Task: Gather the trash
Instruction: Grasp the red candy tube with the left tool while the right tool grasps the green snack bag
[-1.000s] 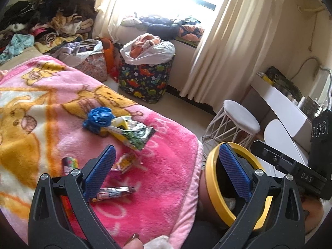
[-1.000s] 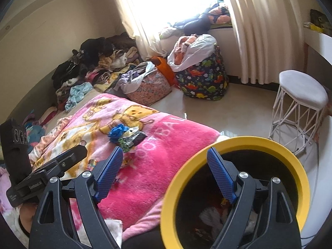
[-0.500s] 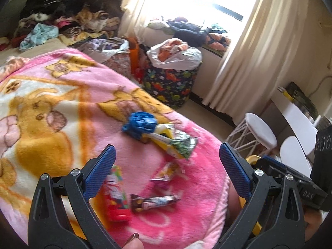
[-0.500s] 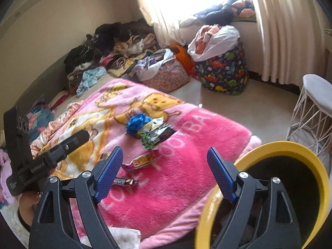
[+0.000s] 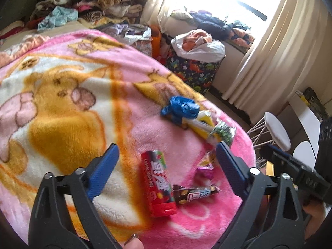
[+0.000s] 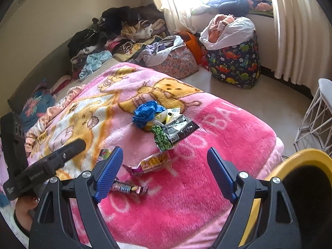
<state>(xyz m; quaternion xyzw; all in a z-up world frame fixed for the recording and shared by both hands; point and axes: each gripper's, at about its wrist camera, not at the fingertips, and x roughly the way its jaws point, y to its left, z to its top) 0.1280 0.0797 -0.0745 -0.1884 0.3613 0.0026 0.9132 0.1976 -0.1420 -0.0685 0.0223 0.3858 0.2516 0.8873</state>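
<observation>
- Left claw (image 5: 166,166) is angling down over the bed (image 5: 62,114), jaws closing, red candy tube (image 5: 158,183) lying untouched between them near the bed's corner.
- Right claw (image 6: 165,170) is tilting down, gaping wide and empty above a pink wrapper (image 6: 152,162).

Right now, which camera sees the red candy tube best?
The left wrist view: the red candy tube lies whole between that gripper's fingers, label showing. In the right wrist view only its top end peeks out behind a blue finger.
</observation>
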